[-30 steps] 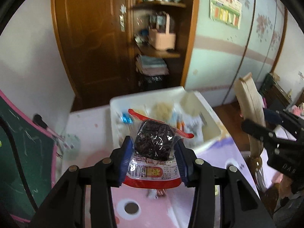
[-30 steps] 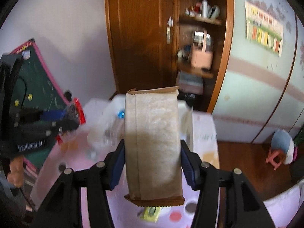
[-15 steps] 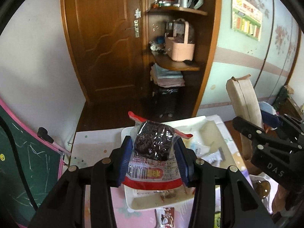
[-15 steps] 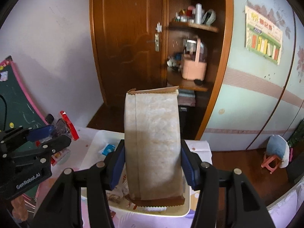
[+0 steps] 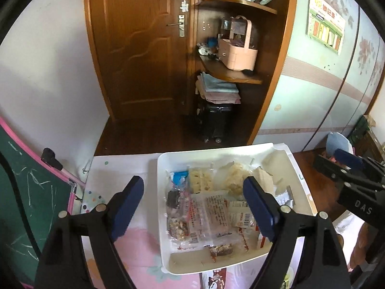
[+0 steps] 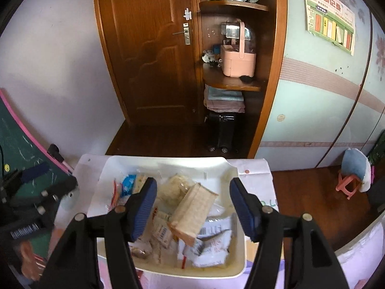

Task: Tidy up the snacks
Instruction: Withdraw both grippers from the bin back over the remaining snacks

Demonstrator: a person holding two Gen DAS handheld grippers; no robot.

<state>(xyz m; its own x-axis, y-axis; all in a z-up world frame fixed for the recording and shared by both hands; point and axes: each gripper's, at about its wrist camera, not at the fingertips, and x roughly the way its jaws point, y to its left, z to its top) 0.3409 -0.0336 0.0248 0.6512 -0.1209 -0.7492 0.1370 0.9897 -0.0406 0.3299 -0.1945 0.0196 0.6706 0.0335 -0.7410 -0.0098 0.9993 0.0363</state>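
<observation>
Both snack packs have left the grippers since half a second earlier: the clear, red-trimmed packet of dark dried fruit (image 5: 211, 219) that sat between the left gripper (image 5: 192, 207) pads now lies flat in the white rectangular plastic bin (image 5: 240, 150), and the tall tan paper pouch (image 6: 192, 213) that the right gripper (image 6: 192, 207) carried rests tilted on the pile inside the same bin. Each tool is released, its blue-padded jaws opening with nothing between them, poised above the bin's contents.

Judged against the task, two more snacks appear to be sorted into the container, which already holds a blue-wrapped sweet (image 5: 180, 177), pale crisped-rice cakes (image 5: 201, 180) and white sachets (image 6: 211, 243). A small wrapped bar (image 5: 215, 278) still lies on the pink patterned tablecloth (image 5: 134, 252) just outside the bin's near rim, partly cut off by the frame, and looks like a likely candidate to be gathered next.

Room to work is mixed. The bin's walls are low and its top is open, so lifting straight out seems unobstructed. To the left, a green chalkboard with a pink frame (image 5: 31, 192) leans near the table edge; the bin's far rim sits close to the table's far edge, beyond which the dark wooden floor (image 5: 144, 134) drops away. The two grippers flank each other closely, leaving little sideways slack between them.
</observation>
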